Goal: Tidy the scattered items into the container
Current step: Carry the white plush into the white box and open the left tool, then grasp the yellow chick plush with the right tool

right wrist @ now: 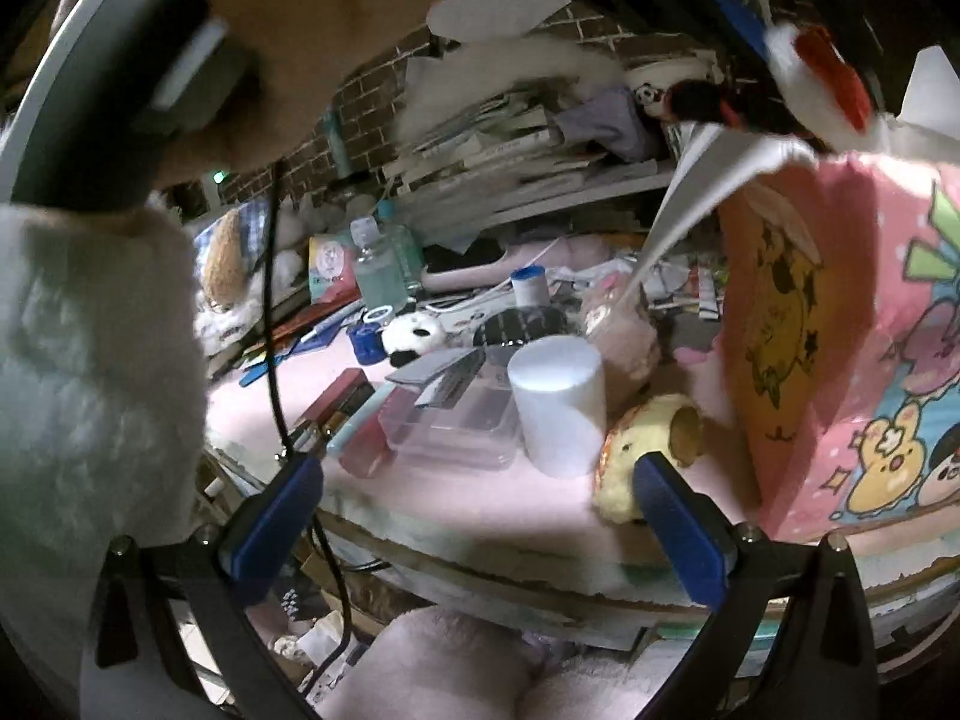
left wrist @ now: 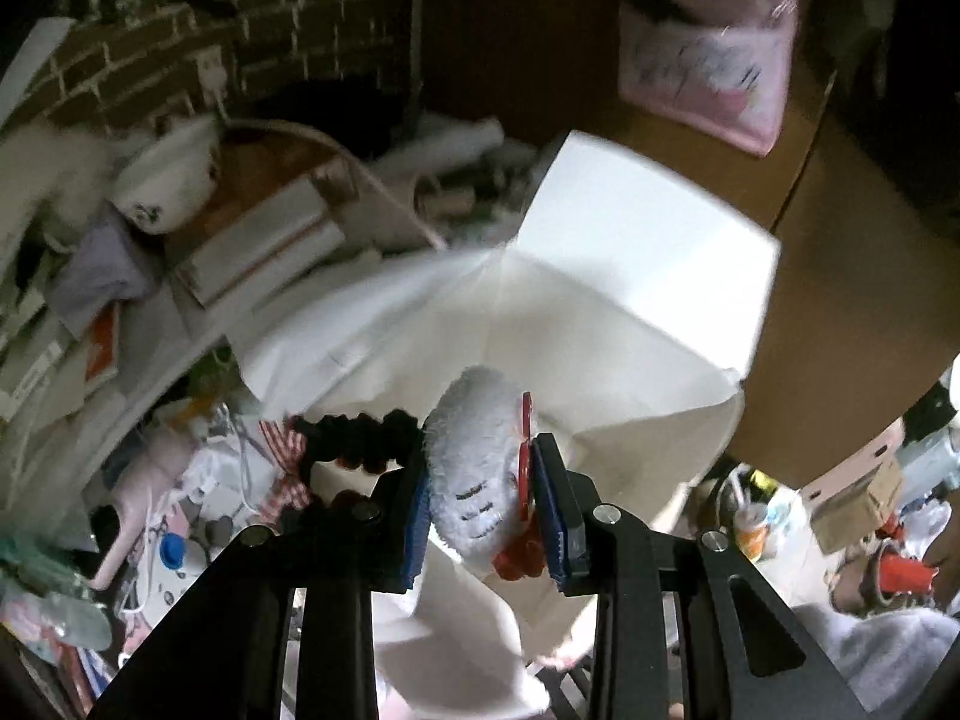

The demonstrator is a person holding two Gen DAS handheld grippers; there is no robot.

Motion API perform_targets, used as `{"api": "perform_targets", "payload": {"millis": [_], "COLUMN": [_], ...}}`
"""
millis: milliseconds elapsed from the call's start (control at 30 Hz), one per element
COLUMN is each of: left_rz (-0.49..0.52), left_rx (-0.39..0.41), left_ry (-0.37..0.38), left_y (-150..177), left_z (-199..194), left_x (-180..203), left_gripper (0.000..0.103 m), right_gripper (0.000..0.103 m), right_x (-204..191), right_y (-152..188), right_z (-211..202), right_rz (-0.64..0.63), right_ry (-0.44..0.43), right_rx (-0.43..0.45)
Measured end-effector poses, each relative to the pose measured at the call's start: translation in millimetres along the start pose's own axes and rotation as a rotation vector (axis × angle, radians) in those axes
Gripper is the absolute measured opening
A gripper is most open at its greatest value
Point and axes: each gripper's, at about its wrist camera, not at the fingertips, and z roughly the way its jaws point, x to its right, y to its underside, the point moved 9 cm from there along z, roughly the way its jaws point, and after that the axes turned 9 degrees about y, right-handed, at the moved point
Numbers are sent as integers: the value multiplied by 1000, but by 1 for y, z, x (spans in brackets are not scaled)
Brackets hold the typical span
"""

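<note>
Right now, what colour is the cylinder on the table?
White cylinder, seen best in the right wrist view.

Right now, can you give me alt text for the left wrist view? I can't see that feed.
The left tongs are shut on a white plush toy with red trim, held above the open white-lined container. A black scrunchie hangs beside the left finger, with cluttered shelves and a brick wall behind; the image is motion-blurred.

Plush toy (left wrist: pixel 474 462) over white-lined container (left wrist: pixel 630 276)
</note>
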Motion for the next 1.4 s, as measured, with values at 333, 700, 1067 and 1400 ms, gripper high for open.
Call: {"api": "perform_targets", "payload": {"millis": [333,700,1067,1400], "left_rz": [22,22,-23,-51], "left_rx": [-55,215,491,622], "left_ry": [-29,-45,-255,-301], "left_y": [4,-12,57,128], "left_z": [25,-39,-111,-127], "left_x": [-2,-3,-39,-59], "left_gripper": [30,87,87,87], "right_gripper": [103,103,103,62], "right_x": [15,24,30,40], "right_y": [3,5,6,4], "right_z": [-2,0,-11,-6], "right_rz": [35,40,-16,-64], "right_ry": [8,37,122,291], "right_rx": [27,23,99,121]}}
